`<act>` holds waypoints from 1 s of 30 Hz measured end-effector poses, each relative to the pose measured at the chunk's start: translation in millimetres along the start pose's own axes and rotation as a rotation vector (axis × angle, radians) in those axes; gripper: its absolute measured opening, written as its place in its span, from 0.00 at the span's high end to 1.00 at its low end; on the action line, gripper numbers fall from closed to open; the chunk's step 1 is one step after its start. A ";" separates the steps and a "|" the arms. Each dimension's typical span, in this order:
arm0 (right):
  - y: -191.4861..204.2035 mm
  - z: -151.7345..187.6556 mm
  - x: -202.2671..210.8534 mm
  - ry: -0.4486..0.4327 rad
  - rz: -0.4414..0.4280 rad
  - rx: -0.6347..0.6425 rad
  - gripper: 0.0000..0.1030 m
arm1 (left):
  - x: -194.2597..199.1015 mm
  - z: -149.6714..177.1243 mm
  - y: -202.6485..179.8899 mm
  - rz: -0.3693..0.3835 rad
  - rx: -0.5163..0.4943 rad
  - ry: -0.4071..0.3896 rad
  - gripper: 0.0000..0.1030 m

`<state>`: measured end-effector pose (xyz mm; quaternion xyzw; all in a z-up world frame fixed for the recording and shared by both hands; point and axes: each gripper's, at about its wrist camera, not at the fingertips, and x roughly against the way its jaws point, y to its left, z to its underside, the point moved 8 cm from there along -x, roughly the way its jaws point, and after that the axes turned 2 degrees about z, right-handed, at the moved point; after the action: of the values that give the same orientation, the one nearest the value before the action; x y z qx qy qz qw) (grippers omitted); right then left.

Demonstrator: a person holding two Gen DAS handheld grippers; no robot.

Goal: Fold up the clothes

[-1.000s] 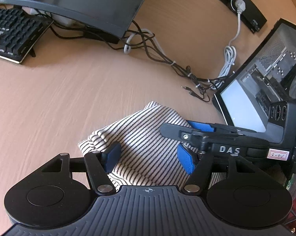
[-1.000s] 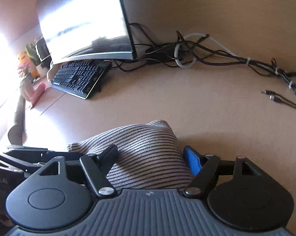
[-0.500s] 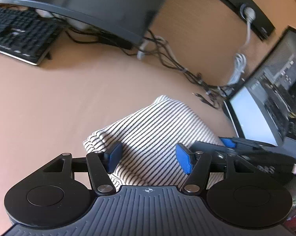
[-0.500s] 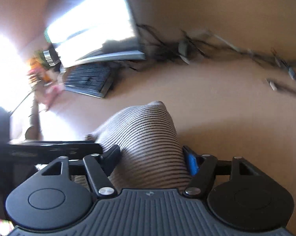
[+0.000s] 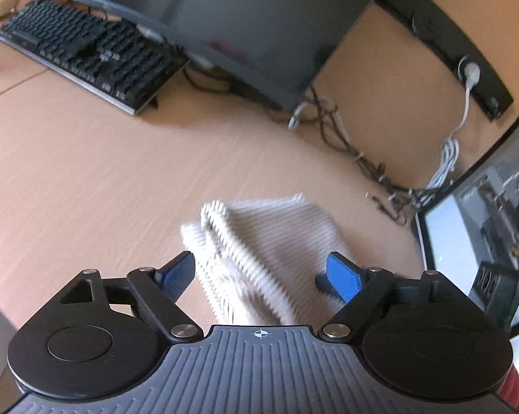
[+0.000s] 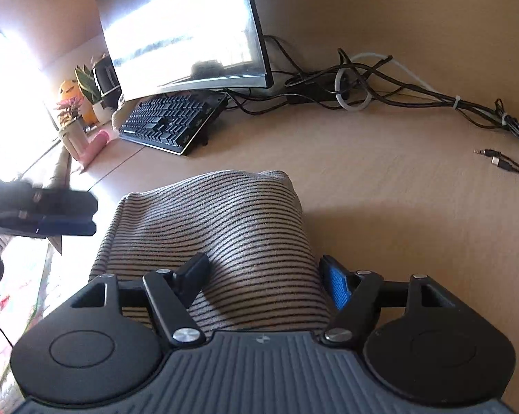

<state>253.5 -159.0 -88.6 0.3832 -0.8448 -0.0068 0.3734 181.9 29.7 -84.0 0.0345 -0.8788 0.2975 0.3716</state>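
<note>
On desk [image 6: 380, 207], folded striped garment [image 6: 231, 234] apparently lengthwise toward monitor; both hand-held grippers [image 5: 259, 274] [image 6: 264, 276] agape, gripping nothing.

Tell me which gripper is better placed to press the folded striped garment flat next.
Right gripper: open jaws straddle the folded striped knit garment centrally. The left gripper sits at its edge.

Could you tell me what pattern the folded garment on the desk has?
Thin dark stripes on cream garment; clearest in the right wrist view.
</note>
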 end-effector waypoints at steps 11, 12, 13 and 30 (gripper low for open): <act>-3.4 4.8 -2.1 0.021 -0.019 -0.044 0.17 | -22.2 29.0 -7.6 0.069 0.017 0.116 0.40; -4.0 5.6 -2.5 0.028 -0.027 -0.054 0.17 | -22.3 29.4 -7.1 0.072 0.020 0.117 0.42; -4.0 6.2 -2.5 0.033 -0.036 -0.063 0.17 | -22.4 29.8 -6.7 0.075 0.022 0.117 0.43; 9.5 0.5 0.7 -0.013 0.006 0.059 0.27 | 2.0 1.2 11.9 0.070 0.098 0.022 0.18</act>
<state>246.8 -152.9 -85.6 0.3913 -0.8483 0.0168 0.3564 176.4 39.1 -89.2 0.0189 -0.8597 0.3533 0.3684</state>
